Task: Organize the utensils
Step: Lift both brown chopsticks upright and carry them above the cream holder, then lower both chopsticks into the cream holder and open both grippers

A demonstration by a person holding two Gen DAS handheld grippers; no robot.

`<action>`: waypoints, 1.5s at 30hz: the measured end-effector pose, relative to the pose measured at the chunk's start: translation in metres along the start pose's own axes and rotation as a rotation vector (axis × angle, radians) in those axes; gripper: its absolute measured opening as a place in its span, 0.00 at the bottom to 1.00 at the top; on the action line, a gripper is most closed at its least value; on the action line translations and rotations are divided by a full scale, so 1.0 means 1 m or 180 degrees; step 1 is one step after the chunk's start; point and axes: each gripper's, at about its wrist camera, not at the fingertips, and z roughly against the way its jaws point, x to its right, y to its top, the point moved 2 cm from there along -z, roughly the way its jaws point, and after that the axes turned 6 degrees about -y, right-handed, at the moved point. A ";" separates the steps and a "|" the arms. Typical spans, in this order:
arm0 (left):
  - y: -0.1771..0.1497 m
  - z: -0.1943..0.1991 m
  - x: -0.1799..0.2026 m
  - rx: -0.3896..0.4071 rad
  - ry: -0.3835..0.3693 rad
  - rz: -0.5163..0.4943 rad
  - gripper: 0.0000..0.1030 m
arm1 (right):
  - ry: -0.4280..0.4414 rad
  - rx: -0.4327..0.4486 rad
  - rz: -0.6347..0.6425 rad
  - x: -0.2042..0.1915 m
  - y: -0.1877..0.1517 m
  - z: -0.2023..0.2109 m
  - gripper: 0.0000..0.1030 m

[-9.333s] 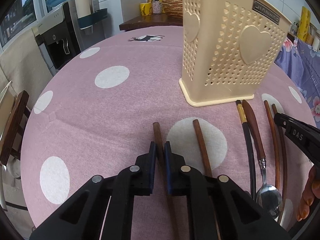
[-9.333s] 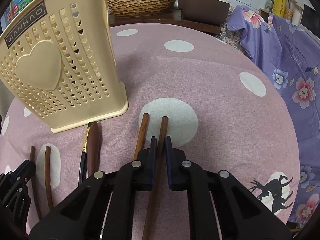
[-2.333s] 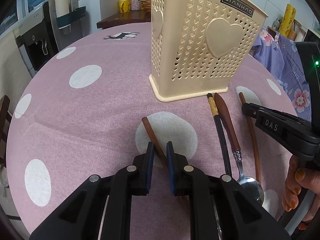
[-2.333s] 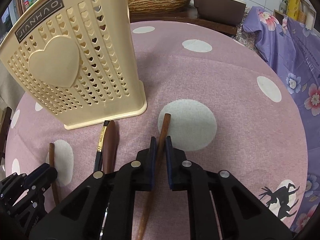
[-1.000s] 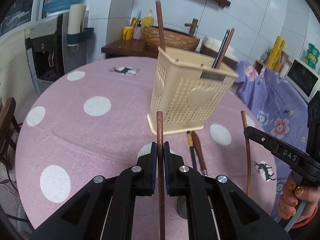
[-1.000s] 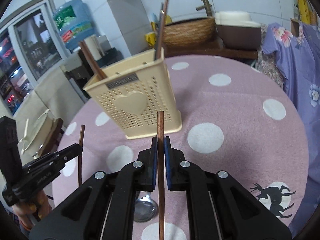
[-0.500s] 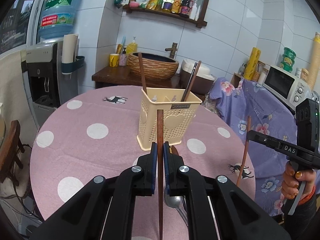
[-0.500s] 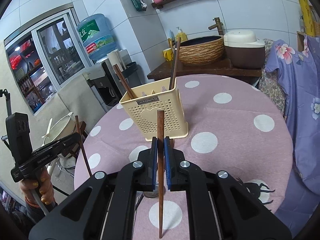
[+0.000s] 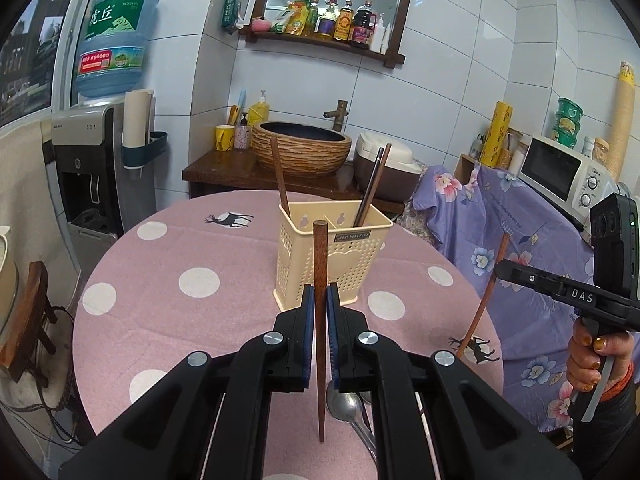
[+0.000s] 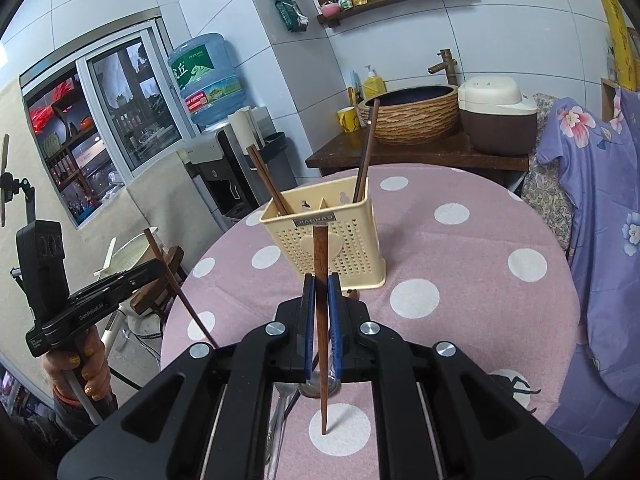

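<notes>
Each gripper holds one brown wooden chopstick upright, high above the pink dotted table. My left gripper (image 9: 319, 302) is shut on a chopstick (image 9: 320, 264); my right gripper (image 10: 320, 294) is shut on another chopstick (image 10: 320, 256). Beyond both stands the cream perforated utensil holder (image 9: 316, 256) (image 10: 352, 244), with several chopsticks (image 9: 280, 180) (image 10: 366, 152) leaning inside. A steel spoon (image 9: 348, 404) (image 10: 280, 408) lies on the cloth under the grippers. The right gripper (image 9: 500, 270) also shows at the right edge of the left wrist view, the left gripper (image 10: 158, 266) at the left of the right wrist view.
The round table (image 9: 192, 248) carries a pink cloth with white dots. Behind it are a wooden counter with a woven basin (image 9: 300, 148), a rice cooker (image 10: 496, 116), a water dispenser (image 9: 84, 152) and a floral purple cover (image 10: 600, 208). A wooden chair (image 9: 28, 316) stands left.
Both grippers have risen and drawn back from the holder with their chopsticks still clamped; the holder and table look smaller and more of the room shows.
</notes>
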 end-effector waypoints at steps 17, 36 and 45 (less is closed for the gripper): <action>0.126 0.004 0.009 0.0324 -0.0087 0.0030 0.07 | -0.0167 0.0540 0.0108 -0.036 0.138 0.008 0.07; 0.131 -0.096 -0.010 0.0371 0.0474 0.0247 0.07 | -0.0741 0.0653 -0.0049 -0.024 0.156 -0.099 0.07; 0.092 -0.130 -0.025 0.0016 0.0472 0.0369 0.07 | -0.0760 0.0433 -0.0066 -0.014 0.128 -0.126 0.07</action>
